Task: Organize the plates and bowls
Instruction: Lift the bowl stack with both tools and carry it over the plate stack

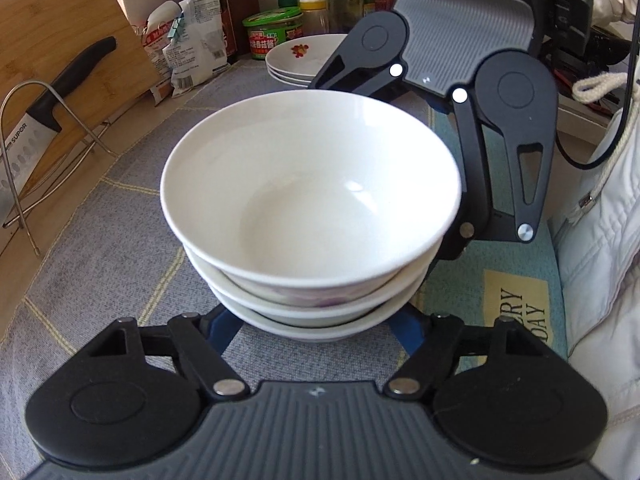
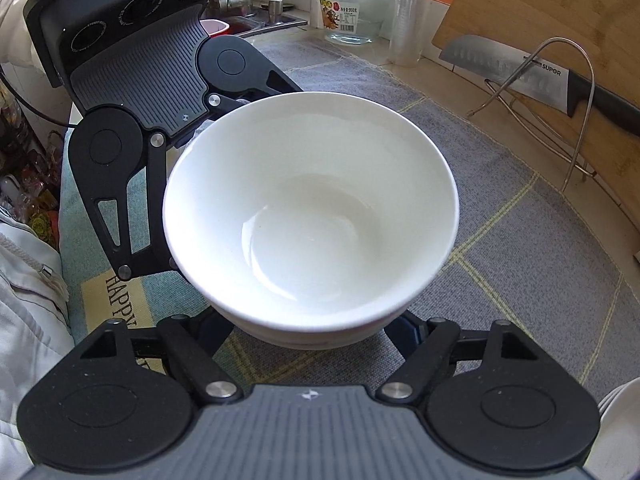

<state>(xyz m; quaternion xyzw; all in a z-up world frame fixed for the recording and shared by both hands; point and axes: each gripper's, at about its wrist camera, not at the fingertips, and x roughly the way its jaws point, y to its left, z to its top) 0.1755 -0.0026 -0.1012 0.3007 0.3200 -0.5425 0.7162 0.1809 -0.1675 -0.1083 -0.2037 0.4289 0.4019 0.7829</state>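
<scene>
Blue fingers (image 1: 214,330) of left gripper (image 1: 308,332) flanking the lowest bowl of the bowl stack (image 1: 308,200) mid-desk (image 1: 80,280), tips hidden under rims; likewise right gripper (image 2: 308,334) from 1 o'clock, so clamped or merely apart: cannot tell. Risks spilling the loose upper bowls if one side slips or lifts unevenly.

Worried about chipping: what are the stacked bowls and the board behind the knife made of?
Stacked bowls: likely glazed ceramic; glossy white with sharp window glints. Board: looks like bamboo or wood, matte, with fine straight grain strips.
</scene>
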